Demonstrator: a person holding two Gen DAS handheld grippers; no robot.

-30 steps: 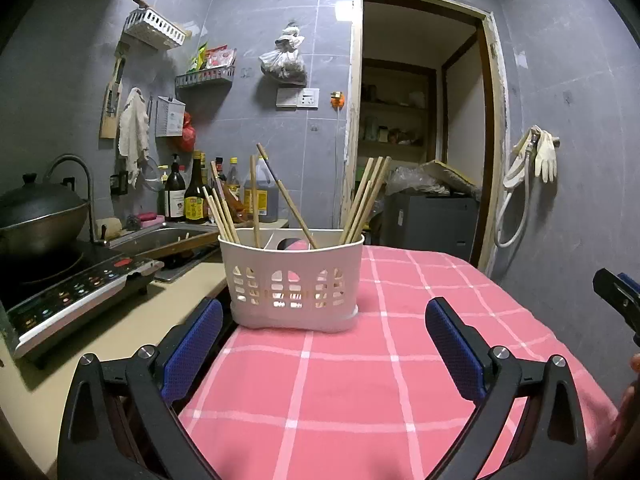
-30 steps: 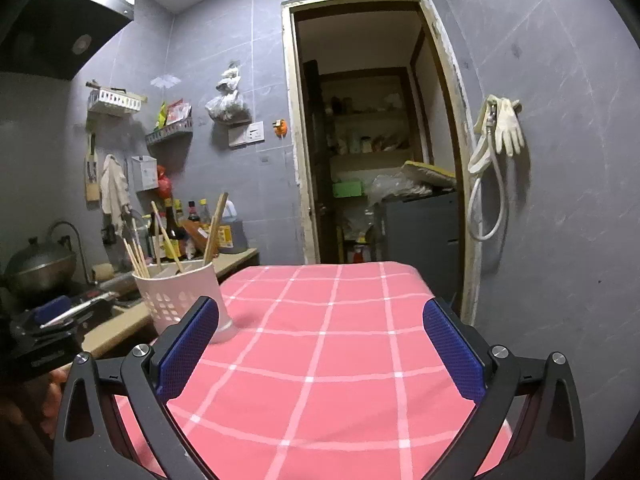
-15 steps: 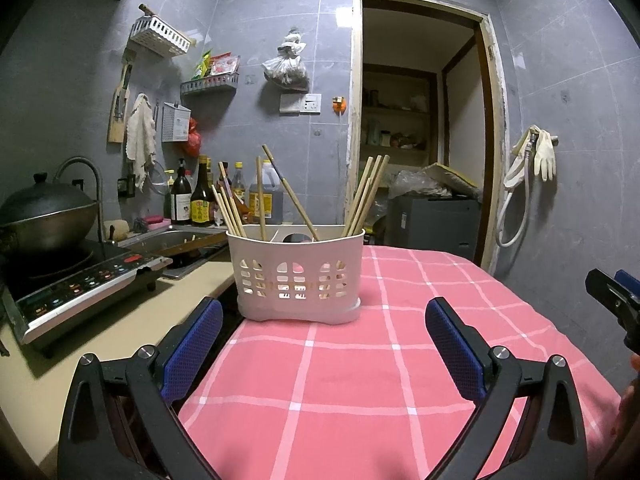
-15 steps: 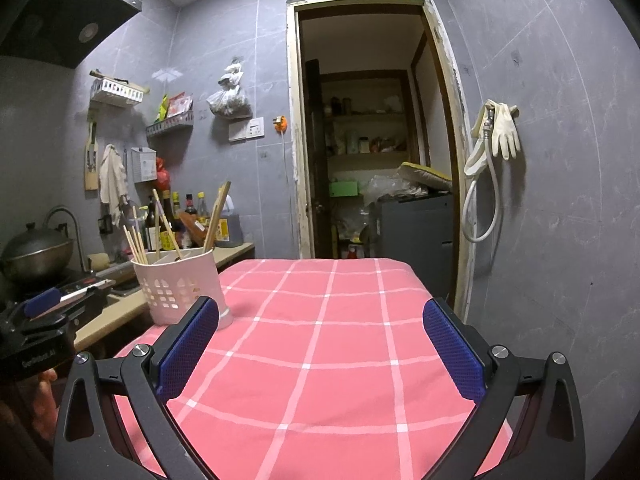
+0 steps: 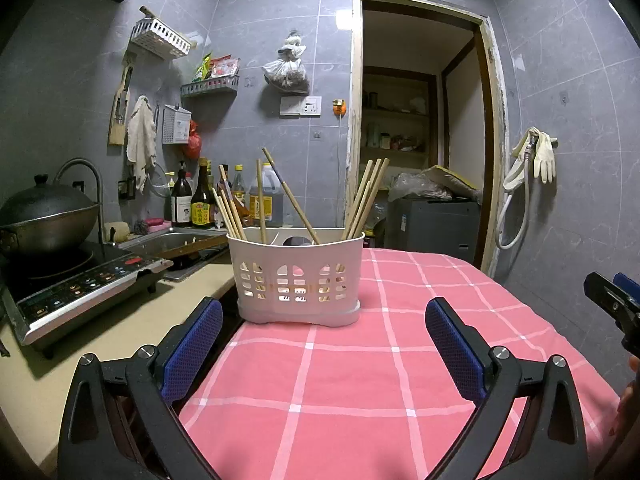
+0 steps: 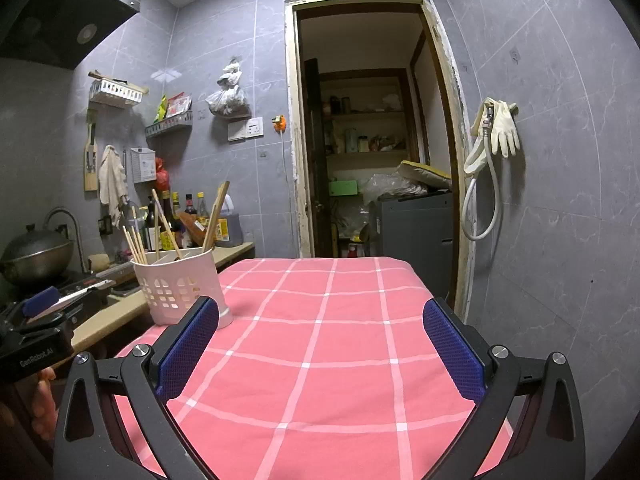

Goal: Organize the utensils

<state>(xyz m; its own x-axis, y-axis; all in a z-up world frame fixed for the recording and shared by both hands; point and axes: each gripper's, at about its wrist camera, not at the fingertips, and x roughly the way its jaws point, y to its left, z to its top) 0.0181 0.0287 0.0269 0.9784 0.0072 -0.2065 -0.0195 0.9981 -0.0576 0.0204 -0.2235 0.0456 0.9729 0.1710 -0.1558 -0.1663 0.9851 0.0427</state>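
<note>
Both views have dropped lower; our left gripper [image 5: 320, 344] and right gripper [image 6: 318, 346] stay wide apart, empty. Chopsticks [image 5: 366, 198] all stand in the basket [image 5: 298, 276] mid-frame, so we look finished.

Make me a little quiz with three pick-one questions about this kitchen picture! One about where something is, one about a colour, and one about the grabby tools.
1. Where does the white basket of chopsticks stand?
A. on the pink cloth, near its far left edge
B. in the sink
C. on the stove

2. What colour are the pads on the left tool?
A. red
B. blue
C. green

3. How are the left tool and the right tool right now?
A. both shut on chopsticks
B. one open, one shut
C. both open and holding nothing

Answers:
1. A, the basket's base rests on the checked cloth beside the counter.
2. B, both pads show blue.
3. C, a wide bare gap lies between each pair of fingers.
</note>
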